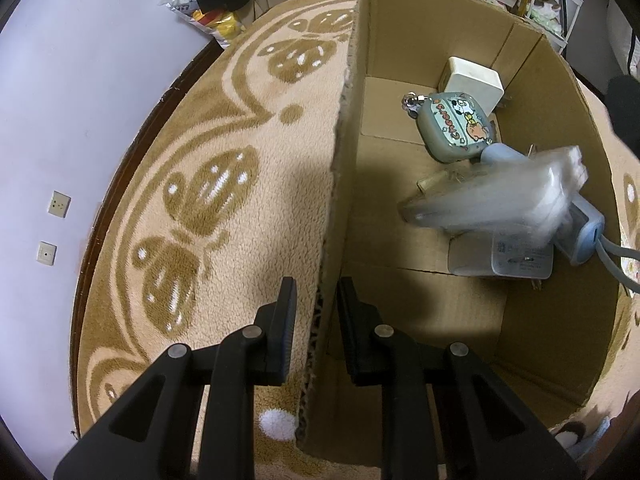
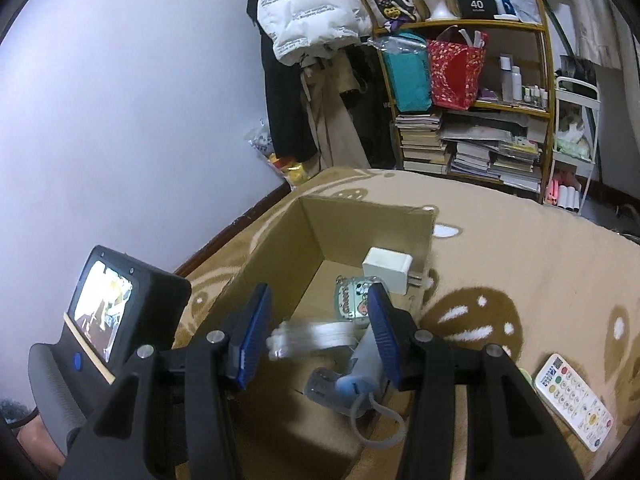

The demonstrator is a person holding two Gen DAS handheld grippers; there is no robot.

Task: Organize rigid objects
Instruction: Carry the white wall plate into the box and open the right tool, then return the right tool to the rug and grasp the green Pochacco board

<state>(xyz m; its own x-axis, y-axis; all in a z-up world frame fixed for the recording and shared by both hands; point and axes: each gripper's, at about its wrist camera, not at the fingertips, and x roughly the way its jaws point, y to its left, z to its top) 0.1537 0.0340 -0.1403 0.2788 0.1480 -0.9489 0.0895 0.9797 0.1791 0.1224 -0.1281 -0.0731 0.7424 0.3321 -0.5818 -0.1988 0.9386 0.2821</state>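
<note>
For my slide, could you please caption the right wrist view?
Open right gripper above a cardboard box holding a white charger and cartoon case, as a blurred clear item drops in.

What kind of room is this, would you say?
Most likely a lived-in bedroom or storage room at home: a crowded shelf of books and bags, coats hanging by the wall, and a cardboard box on a plush patterned blanket.
</note>
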